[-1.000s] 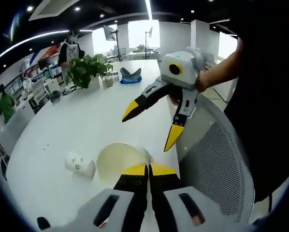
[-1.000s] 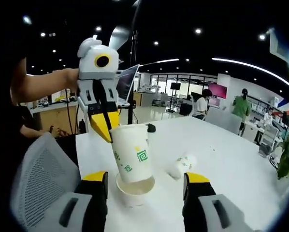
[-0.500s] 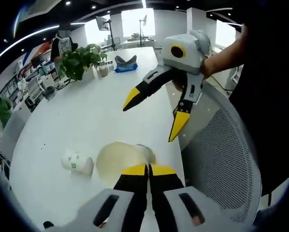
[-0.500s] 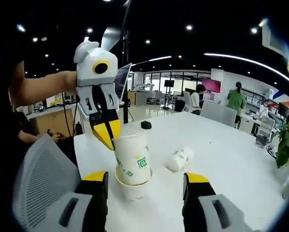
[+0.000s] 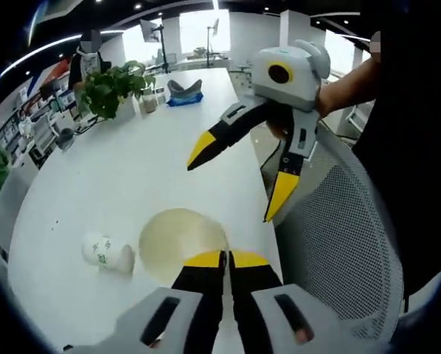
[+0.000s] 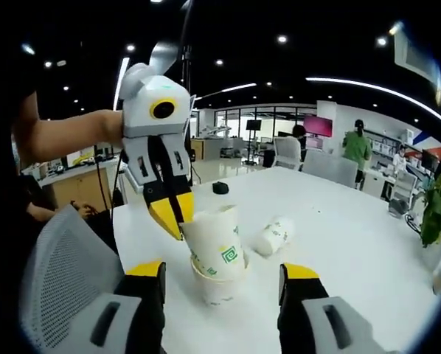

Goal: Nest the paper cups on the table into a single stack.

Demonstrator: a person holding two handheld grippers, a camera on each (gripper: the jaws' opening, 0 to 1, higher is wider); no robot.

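In the right gripper view, my left gripper [image 6: 175,217] is shut on the rim of a white paper cup [image 6: 219,243] with a green logo. That cup tilts and sits partly inside a second cup [image 6: 219,291] standing on the white table [image 6: 353,251]. My right gripper [image 6: 222,271] is open, its jaws on either side of the standing cup. A third cup [image 6: 273,236] lies on its side just behind. From the left gripper view I look down into the held cup [image 5: 178,242], pinched at its near rim by my left gripper [image 5: 224,257]. The lying cup [image 5: 106,253] is to its left, and my right gripper [image 5: 239,181] hangs open above.
A grey mesh chair [image 5: 338,243] stands against the table's near edge [image 6: 51,280]. A small black object [image 6: 219,188] lies farther back on the table. A potted plant [image 5: 113,88] and a blue-grey item [image 5: 183,92] sit at the far end. People stand in the room behind.
The left gripper has pushed the held cup down deeper into the standing cup, and the held cup now tilts. The right gripper has stayed open around them.
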